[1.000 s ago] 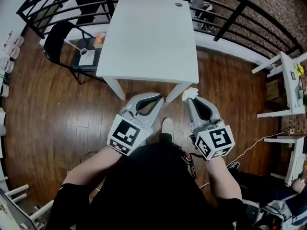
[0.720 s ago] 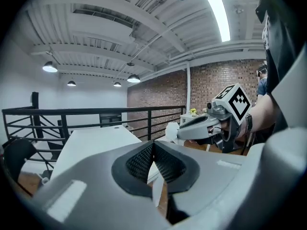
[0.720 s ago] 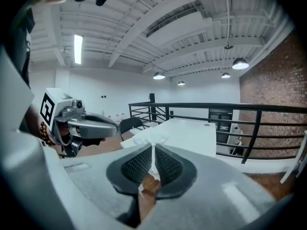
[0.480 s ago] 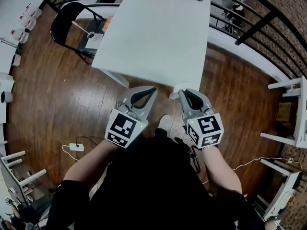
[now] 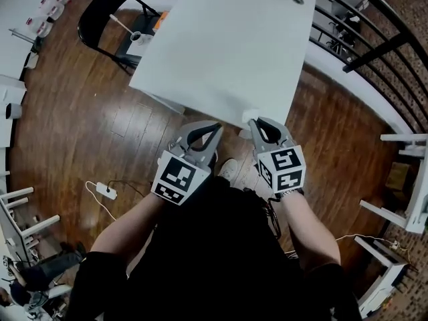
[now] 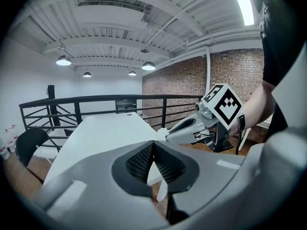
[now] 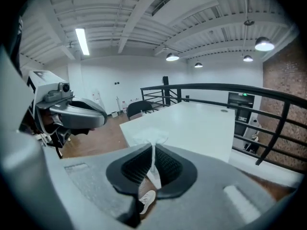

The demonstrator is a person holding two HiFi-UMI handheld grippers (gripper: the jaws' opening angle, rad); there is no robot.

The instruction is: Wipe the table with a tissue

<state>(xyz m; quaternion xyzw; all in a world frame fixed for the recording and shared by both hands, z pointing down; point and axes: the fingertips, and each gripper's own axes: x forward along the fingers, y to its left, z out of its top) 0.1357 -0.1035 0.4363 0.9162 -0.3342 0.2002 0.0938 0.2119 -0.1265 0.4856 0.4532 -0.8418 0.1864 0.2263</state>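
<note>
The white table point(image 5: 227, 45) fills the top middle of the head view. My right gripper point(image 5: 257, 123) is shut on a white tissue point(image 5: 248, 116), which sits at the table's near edge by its right corner. In the right gripper view the tissue point(image 7: 151, 139) sticks up from between the closed pads, with the table point(image 7: 192, 123) just beyond. My left gripper point(image 5: 216, 128) is shut with nothing in it, over the floor just short of the table's near edge. In the left gripper view its pads point(image 6: 163, 164) meet, and the right gripper point(image 6: 168, 137) shows beside it.
A black chair point(image 5: 107, 12) with small items on its seat stands at the table's left. A black railing point(image 5: 374, 39) runs behind and to the right. A power strip point(image 5: 105, 190) lies on the wooden floor. White furniture point(image 5: 408, 179) stands at the right.
Both grippers have come closer to the table's near edge. The tissue in the right gripper has moved from over the floor up to the table edge.
</note>
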